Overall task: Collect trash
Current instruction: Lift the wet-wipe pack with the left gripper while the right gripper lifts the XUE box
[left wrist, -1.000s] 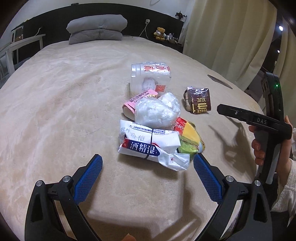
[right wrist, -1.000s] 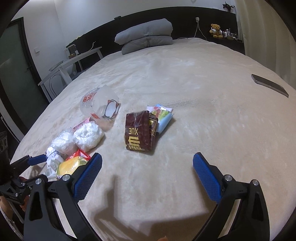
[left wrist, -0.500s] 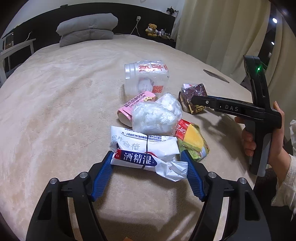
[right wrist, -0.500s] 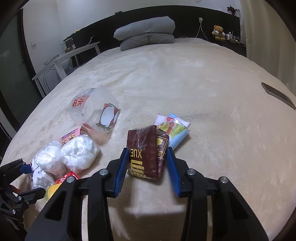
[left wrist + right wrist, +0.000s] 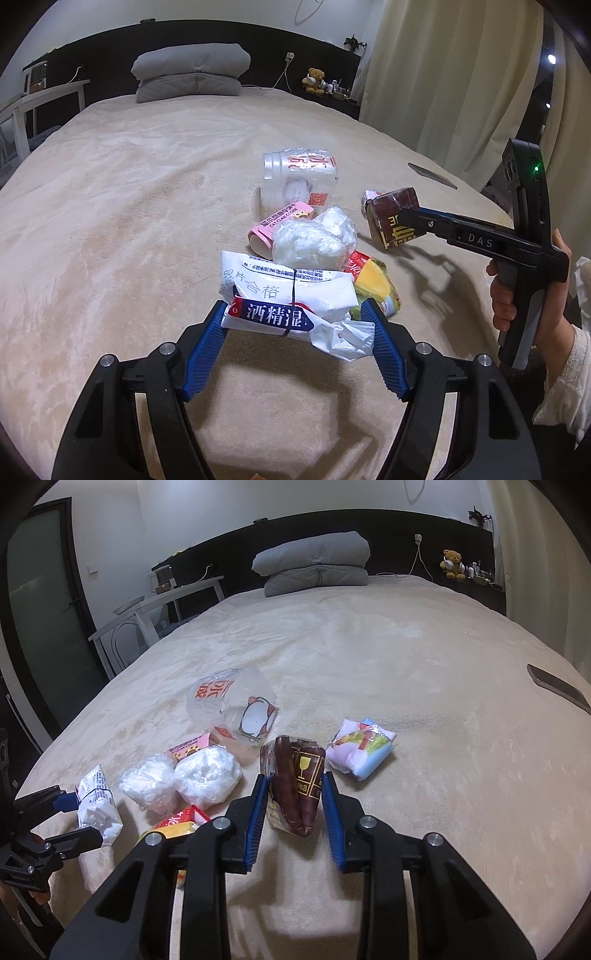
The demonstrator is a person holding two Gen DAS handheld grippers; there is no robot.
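Observation:
Trash lies on a beige bed [image 5: 129,221]. My left gripper [image 5: 295,314] is shut on a white wet-wipe packet [image 5: 288,295] with a blue label, lifted slightly. My right gripper [image 5: 295,786] is shut on a brown snack wrapper [image 5: 295,782], which also shows in the left wrist view [image 5: 391,218] held above the bed. Between them lie two clear bags of white tissue [image 5: 314,240], a pink paper cup [image 5: 273,225], a red-yellow wrapper [image 5: 373,280] and a clear plastic jar [image 5: 299,181]. A pastel packet [image 5: 362,753] lies just right of the brown wrapper.
A dark phone [image 5: 557,686] lies on the bed's right side. Grey pillows [image 5: 188,74] sit at the headboard. A white chair [image 5: 147,624] stands left of the bed, a curtain [image 5: 443,74] to the right.
Both grippers moved forward and closed, the left on the wet-wipe packet, the right on the brown wrapper, and both items are now lifted a little off the bed.

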